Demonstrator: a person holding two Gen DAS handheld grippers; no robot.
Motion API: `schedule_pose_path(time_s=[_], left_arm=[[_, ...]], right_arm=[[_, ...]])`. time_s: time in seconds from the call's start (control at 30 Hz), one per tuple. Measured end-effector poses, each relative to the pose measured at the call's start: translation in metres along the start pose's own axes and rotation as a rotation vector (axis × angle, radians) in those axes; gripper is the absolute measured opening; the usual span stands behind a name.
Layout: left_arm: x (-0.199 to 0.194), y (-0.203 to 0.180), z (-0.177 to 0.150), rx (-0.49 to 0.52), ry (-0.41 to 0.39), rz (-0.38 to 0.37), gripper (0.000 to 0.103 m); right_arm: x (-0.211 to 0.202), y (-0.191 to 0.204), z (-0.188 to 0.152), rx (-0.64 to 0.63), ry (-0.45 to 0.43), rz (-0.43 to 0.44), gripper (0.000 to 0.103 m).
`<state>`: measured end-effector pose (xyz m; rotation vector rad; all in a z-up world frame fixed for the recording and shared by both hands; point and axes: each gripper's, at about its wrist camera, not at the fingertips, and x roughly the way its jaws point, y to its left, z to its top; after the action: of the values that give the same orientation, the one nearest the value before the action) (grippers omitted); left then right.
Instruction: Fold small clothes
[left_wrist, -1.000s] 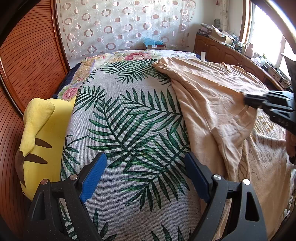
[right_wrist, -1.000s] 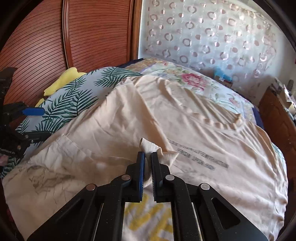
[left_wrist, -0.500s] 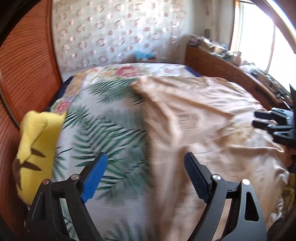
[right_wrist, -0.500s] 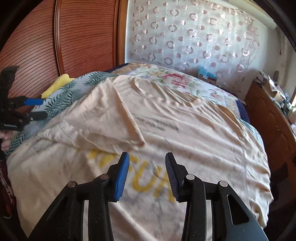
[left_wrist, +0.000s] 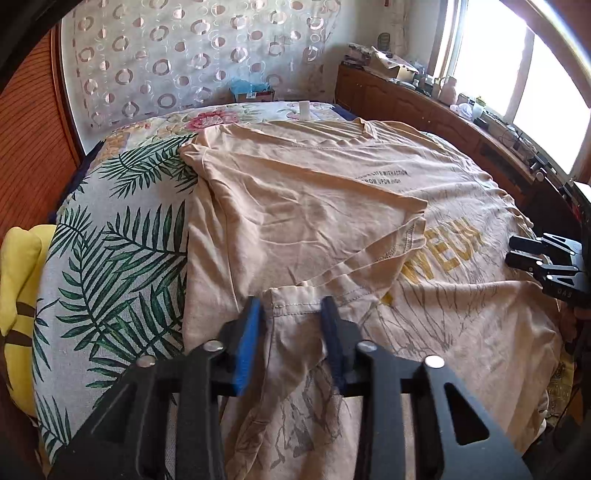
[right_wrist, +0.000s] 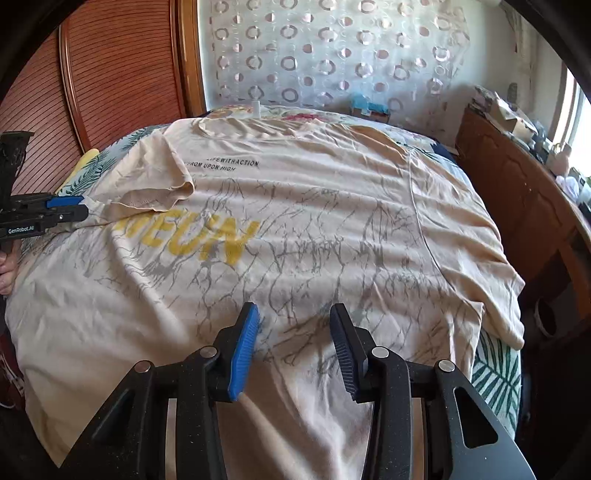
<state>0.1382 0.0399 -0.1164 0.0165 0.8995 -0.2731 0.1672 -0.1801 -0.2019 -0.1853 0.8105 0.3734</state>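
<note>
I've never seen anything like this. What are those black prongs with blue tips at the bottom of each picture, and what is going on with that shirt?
No robot here: a person holds a hand-held gripping tool in each hand, and each tool carries a camera looking forward along its two fingers. So each picture shows its own tool at the bottom edge.

One picture comes from the left tool, the other from the right tool. Each also catches the other tool at its side.

On the bed, over a leaf-print bedspread, lies a beige T-shirt with yellow letters. One sleeve is already folded across the chest.

The left tool's blue pads sit on either side of a raised fold of shirt hem, not yet pressed shut. The right tool is open, holding nothing, above the shirt's lower part.

A yellow plush toy lies beside the bedspread.
</note>
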Motion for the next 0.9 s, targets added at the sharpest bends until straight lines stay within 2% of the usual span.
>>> schedule_pose_path(time_s=[0.13, 0.23, 0.5, 0.83, 0.9], left_arm=[[-0.003, -0.003, -0.002, 0.019, -0.016, -0.001, 0.015], [-0.007, -0.009, -0.002, 0.04, -0.035, 0.0, 0.011], [-0.027, -0.034, -0.013, 0.09, -0.082, -0.039, 0.011], [-0.04, -0.052, -0.034, 0.104, -0.066, -0.085, 0.011], [-0.042, -0.052, -0.036, 0.104, -0.064, -0.084, 0.017]], right_arm=[[-0.002, -0.002, -0.001, 0.006, -0.011, -0.004, 0.042], [-0.004, 0.0, -0.002, 0.005, -0.022, -0.01, 0.042], [-0.002, -0.006, -0.001, 0.007, -0.024, -0.006, 0.042], [-0.008, -0.006, -0.001, 0.001, -0.022, -0.012, 0.042], [-0.008, -0.006, -0.002, 0.001, -0.022, -0.013, 0.042]])
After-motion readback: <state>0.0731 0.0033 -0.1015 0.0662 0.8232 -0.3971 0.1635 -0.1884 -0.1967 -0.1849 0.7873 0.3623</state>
